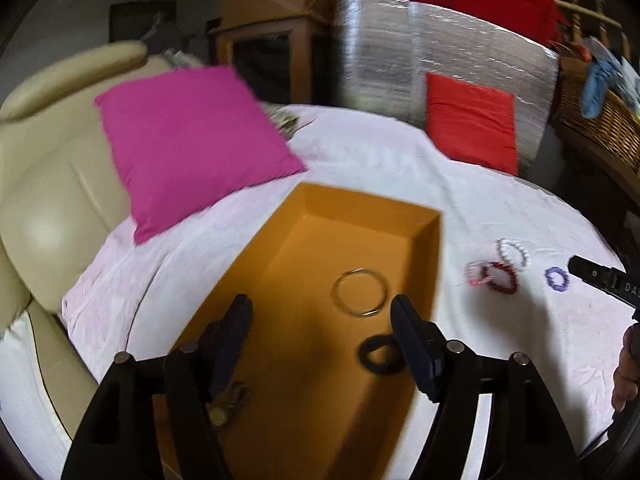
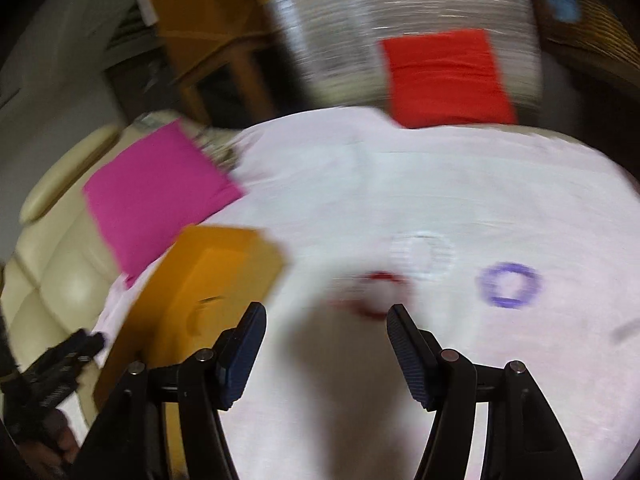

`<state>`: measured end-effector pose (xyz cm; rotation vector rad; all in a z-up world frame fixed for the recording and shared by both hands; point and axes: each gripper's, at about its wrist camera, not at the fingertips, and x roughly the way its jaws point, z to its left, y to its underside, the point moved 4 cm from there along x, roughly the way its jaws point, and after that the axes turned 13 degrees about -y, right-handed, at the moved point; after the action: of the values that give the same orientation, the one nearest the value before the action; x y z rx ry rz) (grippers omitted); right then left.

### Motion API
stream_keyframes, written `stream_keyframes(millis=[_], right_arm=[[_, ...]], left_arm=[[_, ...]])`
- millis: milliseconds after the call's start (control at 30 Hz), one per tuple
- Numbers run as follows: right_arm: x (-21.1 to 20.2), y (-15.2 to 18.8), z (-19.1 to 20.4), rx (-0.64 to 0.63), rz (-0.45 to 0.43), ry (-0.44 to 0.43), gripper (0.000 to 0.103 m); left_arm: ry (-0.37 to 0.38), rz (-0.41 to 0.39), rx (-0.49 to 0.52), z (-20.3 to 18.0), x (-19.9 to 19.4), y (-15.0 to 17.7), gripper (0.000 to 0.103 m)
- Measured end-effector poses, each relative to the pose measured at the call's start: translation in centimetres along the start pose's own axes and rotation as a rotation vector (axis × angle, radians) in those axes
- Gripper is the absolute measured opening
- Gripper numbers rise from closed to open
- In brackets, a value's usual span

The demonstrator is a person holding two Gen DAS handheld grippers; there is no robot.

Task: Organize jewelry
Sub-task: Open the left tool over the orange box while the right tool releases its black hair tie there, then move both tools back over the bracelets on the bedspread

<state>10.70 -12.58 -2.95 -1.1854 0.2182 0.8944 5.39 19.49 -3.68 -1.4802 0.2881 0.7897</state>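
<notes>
The left gripper is hanging wide and empty over the orange box at frame centre, bangle inside. The right gripper is gaping empty; purple bracelet lying centre-right.

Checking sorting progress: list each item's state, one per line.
orange box: open, holds jewelry
metal bangle: in box
black ring: in box
purple bracelet: on cloth
dark red bracelet: on cloth
left gripper: open, empty
right gripper: open, empty

Right hand-held gripper agape over white cloth, purple bracelet, orange box
</notes>
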Motion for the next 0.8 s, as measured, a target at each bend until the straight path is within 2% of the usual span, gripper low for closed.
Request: stream_keyframes(millis=[100,233,400,567,800], right_arm=[[-3.1,-0.4,-4.8,0.064,-0.061,0.059,0.067],[-6.2,-1.1,-9.6,0.168,-0.145,0.046,0.067],[-8.0,-1.4,-13.8,0.268,-0.156,0.013,0.067],[-9.8,-1.0,-16.5,0.336,-0.163,0.017,0.067],[-10.9,-0.5,-18.6,0.372,-0.156,0.044,0.067]], left_arm=[[0.018,-0.033,0.061,-3.2,-1.4,-0.8,0.077],[0.046,-0.054,0.163,-7.9,-2.6,-1.2,0.077],[0.063,-0.068,0.267,-13.5,-2.7,-1.2,0.077],[0.094,-0.026,0.309,-17.7,-1.2,0.0,0.077],[0.097,0.053,0.317,-20.7,1.7,2.7,0.077]])
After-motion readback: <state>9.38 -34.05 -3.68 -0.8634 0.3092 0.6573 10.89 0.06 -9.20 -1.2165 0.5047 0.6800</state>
